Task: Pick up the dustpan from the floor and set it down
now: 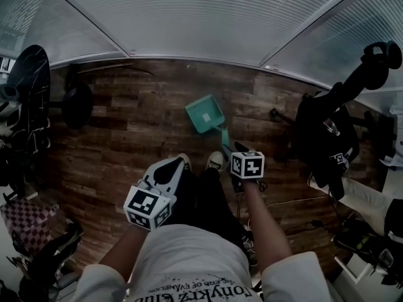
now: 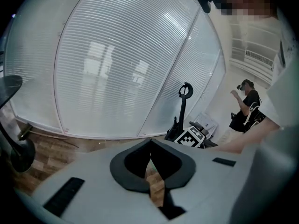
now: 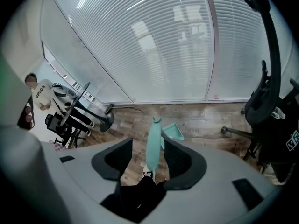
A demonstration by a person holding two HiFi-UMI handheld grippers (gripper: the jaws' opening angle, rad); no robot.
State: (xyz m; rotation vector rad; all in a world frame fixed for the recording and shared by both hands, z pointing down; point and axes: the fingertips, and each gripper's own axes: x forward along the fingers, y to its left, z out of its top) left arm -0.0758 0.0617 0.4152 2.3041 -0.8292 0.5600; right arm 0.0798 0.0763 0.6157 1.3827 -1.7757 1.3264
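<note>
Head view: the teal dustpan (image 1: 204, 113) sits on the wood floor (image 1: 126, 124), just far of the person's shoes (image 1: 215, 160). Its pan faces the far blinds (image 1: 208, 17), and its handle (image 1: 221, 134) slants back toward the right gripper (image 1: 239, 148). The pan looks empty, with no dust or scraps to be made out in it. The left gripper (image 1: 170, 167) hangs near and to the left, well apart from the dustpan, and a black chair (image 1: 324, 131) stands off to the right. Left gripper view: the left gripper's (image 2: 150, 146) jaws meet at their tips and nothing is caught between them, only a sliver of floor showing through. Right gripper view: the right gripper's (image 3: 147, 141) jaws stand wide apart with the handle running up between them. There is a clear gap on the left side and the right pad is close by, but nothing seems clamped. The pan (image 3: 174, 131) lies on the floor beyond the handle. The dustpan looks like thin moulded plastic, so it is likely light and stiff, and smooth enough to slip or swing in a loose grip. The handle seems the natural place to take hold. Gripped high up, the pan would probably hang and pivot below, so a firm squeeze across the handle's narrow width would suit.
</note>
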